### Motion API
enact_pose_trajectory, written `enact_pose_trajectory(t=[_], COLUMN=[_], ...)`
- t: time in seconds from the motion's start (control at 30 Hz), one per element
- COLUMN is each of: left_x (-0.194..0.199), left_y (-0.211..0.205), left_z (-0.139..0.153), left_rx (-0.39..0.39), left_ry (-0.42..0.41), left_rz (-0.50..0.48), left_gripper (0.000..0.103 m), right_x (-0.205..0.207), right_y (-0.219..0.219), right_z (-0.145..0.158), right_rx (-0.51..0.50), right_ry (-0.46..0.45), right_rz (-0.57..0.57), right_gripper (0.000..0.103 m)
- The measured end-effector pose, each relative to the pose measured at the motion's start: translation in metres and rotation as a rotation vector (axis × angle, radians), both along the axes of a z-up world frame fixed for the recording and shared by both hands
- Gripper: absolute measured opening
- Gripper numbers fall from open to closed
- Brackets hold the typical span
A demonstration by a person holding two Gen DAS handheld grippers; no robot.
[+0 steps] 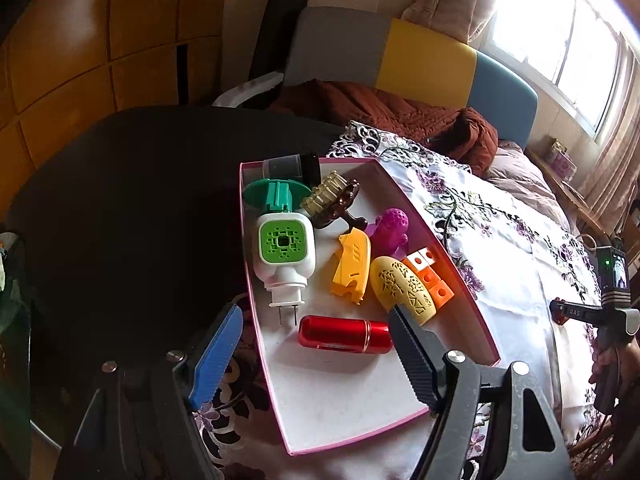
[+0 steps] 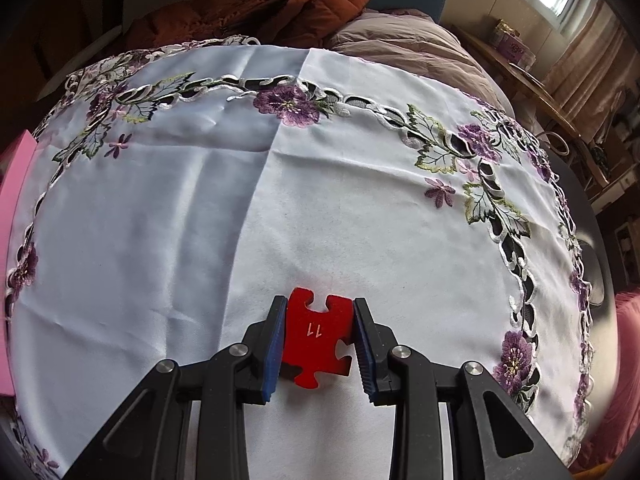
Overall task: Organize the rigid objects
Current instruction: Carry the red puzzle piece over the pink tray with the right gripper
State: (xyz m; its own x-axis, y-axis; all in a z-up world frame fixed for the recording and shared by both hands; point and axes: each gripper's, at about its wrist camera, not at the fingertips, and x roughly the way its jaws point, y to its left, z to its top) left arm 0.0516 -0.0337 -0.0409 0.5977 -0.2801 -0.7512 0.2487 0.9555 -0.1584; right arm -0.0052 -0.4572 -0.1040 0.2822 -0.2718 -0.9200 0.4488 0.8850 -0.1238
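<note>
While its two blue-padded jaws press on either flank, the right gripper holds a red puzzle piece, a flat jigsaw-shaped tile with a rounded knob at its far end, notches cut into its near and right edges, and the number "11" marked in pale strokes on its face. The piece sits squarely between the jaws, just above the white cloth that covers the surface, and the cloth is embroidered with purple flowers and green leaves along a cutwork border.

In the left wrist view, the left gripper stands with its jaws wide and nothing between the pads, poised over a pink-rimmed tray. Between the jaws, nearest the tips, lies a red metal cylinder. Just beyond it are a white plug-in device with a green grille, a yellow cheese-shaped wedge, a pale yellow perforated oval touching the right jaw's tip, orange and white blocks, a purple toy, a brown hair claw and a green disc piece. Far to the right of the jaws, the other gripper shows with the letters "DAS" on its arm.
</note>
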Motion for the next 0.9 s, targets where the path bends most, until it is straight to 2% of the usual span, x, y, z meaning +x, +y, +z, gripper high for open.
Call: enact_pose_trajectory(t=[0.17,0.33,0.5,0.63,0.9], left_x=[0.001,-0.001,-0.002,-0.001,-0.001], left_y=[0.002,0.005,0.009,0.013,0.017], left_z=[0.000,-0.003,-0.002,-0.002,-0.002], left_rx=[-0.004,-0.007,-0.015,-0.017,-0.024], left_ry=[0.001,0.005,0.002,-0.003,-0.001], left_rz=[0.008,0.007,0.020,0.034,0.045], left_gripper=[0.077,0.077,0.076,0.076,0.076], right_x=[0.000,0.001,-0.002,0.001,0.015], right_y=[0.010,0.024,0.036,0.068,0.153], right_z=[0.005,0.003,0.010,0.025,0.060], right_rx=[0.042,0.015,0.055,0.116,0.153], right_ry=[-0.009,0.007,-0.025,-0.116,-0.240], right_rz=[0.023,0.055,0.067,0.139,0.350], right_gripper=[0.032,0.032,0.032,0.032,0.032])
